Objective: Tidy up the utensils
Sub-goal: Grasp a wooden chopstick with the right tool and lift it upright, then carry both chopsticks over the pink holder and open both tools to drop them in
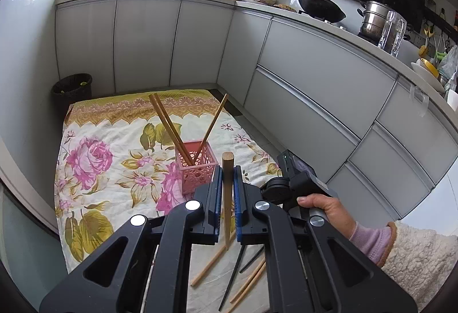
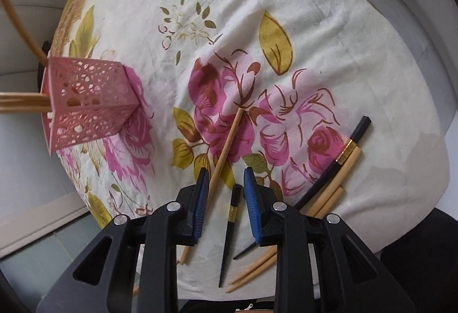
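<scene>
My left gripper (image 1: 227, 175) is shut on a wooden chopstick (image 1: 227, 198) held upright, just in front of the pink lattice holder (image 1: 196, 170), which stands on the floral cloth and holds three wooden chopsticks (image 1: 169, 127). My right gripper (image 2: 223, 178) is open, low over the cloth, with a wooden chopstick (image 2: 226, 147) and a black chopstick (image 2: 230, 230) lying between its fingers. More wooden and black chopsticks (image 2: 337, 167) lie to its right. The holder also shows in the right wrist view (image 2: 88, 104) at the left.
The floral cloth (image 1: 94, 158) covers a low table in a kitchen corner. Grey cabinets (image 1: 315, 78) run behind and to the right. A black bin (image 1: 73, 88) stands at the far left. The other hand-held gripper's body (image 1: 300, 178) sits right of the holder.
</scene>
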`<act>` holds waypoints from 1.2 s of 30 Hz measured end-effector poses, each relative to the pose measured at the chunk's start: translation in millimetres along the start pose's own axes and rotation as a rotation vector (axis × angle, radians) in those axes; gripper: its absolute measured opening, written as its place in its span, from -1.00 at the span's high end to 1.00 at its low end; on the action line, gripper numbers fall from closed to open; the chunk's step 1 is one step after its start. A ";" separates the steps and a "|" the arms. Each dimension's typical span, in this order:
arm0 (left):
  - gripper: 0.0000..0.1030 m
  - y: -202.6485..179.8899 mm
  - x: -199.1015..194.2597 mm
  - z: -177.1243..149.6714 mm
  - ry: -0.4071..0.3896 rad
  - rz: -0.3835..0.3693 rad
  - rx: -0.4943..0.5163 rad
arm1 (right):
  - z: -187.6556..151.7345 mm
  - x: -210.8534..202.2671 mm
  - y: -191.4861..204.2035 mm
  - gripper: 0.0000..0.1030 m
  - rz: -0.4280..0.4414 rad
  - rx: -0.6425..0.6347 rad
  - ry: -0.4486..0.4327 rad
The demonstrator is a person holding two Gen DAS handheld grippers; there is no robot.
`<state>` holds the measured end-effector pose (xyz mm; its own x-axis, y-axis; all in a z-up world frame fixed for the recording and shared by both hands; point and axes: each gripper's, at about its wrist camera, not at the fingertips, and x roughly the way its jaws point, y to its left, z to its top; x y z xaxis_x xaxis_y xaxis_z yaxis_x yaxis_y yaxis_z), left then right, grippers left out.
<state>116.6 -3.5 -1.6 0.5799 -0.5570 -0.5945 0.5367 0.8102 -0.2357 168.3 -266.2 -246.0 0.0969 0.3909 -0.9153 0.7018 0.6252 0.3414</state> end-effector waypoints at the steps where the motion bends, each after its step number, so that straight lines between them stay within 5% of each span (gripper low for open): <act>1: 0.87 1.6 -0.7 0.3 -0.001 -0.003 0.000 | 3.5 3.6 -0.2 0.48 -0.005 0.023 0.007; 7: 0.87 7.7 -3.2 0.4 -0.006 -0.001 -0.006 | 18.7 13.5 5.0 0.48 -0.057 0.108 0.006; 9: 0.87 9.7 -4.3 0.6 -0.008 0.002 -0.010 | 20.7 13.4 12.8 0.56 -0.118 0.103 -0.019; 11: 0.87 10.1 -7.0 0.3 -0.013 0.005 -0.012 | 20.4 12.4 20.5 0.84 -0.185 0.093 -0.073; 13: 0.87 11.2 -10.8 -0.2 -0.020 0.010 -0.014 | 16.1 12.4 26.6 0.86 -0.211 0.066 -0.125; 17: 0.87 16.8 -16.7 -2.5 -0.037 0.030 -0.026 | 3.4 11.8 19.8 0.90 -0.058 0.036 -0.170; 22: 0.87 16.5 -12.4 -7.9 -0.037 0.074 -0.035 | -45.9 -21.1 26.8 0.90 0.084 -0.164 -0.368; 29: 0.87 -5.4 -14.0 -8.8 -0.084 0.133 -0.022 | -113.1 -99.8 29.8 0.90 0.145 -0.455 -0.621; 36: 0.87 -23.7 -10.2 0.9 -0.090 0.148 -0.022 | -153.0 -163.5 37.5 0.90 0.163 -0.617 -0.748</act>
<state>98.5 -17.2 10.8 0.7047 -0.4448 -0.5528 0.4282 0.8878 -0.1685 70.7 -203.3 -50.8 0.7312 0.1078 -0.6736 0.1692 0.9279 0.3321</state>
